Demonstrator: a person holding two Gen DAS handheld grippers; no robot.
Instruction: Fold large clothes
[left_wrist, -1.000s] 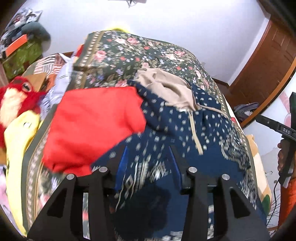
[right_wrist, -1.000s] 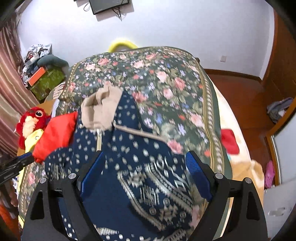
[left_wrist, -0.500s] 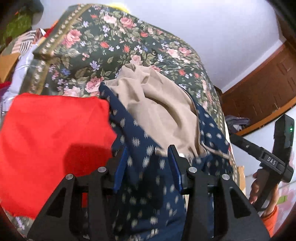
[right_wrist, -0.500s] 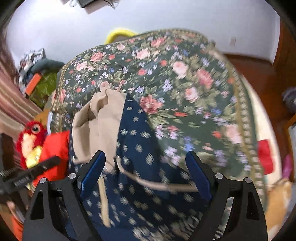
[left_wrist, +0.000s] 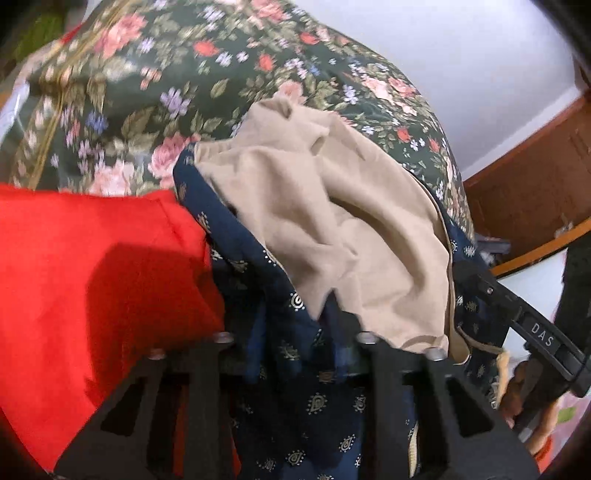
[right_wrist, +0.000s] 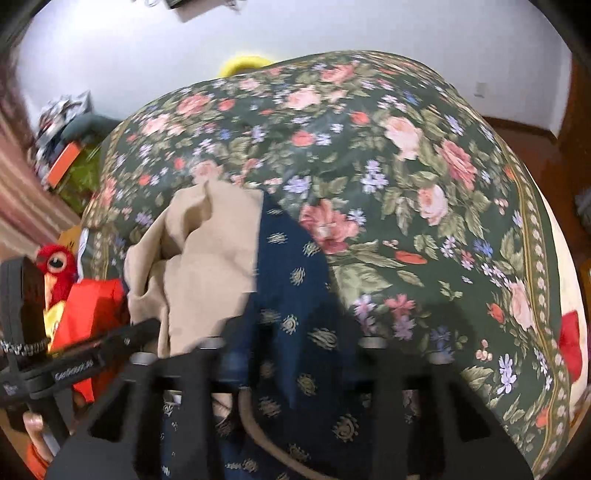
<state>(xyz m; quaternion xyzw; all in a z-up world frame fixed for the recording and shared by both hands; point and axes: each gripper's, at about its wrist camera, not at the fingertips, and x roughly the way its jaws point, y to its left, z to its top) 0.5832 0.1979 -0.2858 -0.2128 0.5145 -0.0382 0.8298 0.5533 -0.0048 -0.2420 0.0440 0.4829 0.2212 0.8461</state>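
Observation:
A navy patterned garment (left_wrist: 306, 402) with a beige lining (left_wrist: 332, 221) lies bunched on the floral bed cover (left_wrist: 147, 92). My left gripper (left_wrist: 295, 343) is pushed low into the navy cloth below the beige part; cloth covers the fingertips, so I cannot tell the jaw state. In the right wrist view the navy garment (right_wrist: 295, 295) and beige lining (right_wrist: 207, 258) fill the near field. My right gripper (right_wrist: 295, 354) has its jaws wide apart with the navy cloth lying between them. The other gripper shows at the right in the left wrist view (left_wrist: 535, 332).
A folded red garment (left_wrist: 92, 295) lies on the bed to the left of the navy one. A red and yellow plush toy (right_wrist: 55, 266) sits off the bed's left side. Boxes and clutter (right_wrist: 62, 147) stand in the far left corner. A wooden door (left_wrist: 535, 177) stands at the right.
Both grippers have moved forward and down onto the garment. The beige lining is much closer in both views. The navy cloth has bunched up toward the far end.

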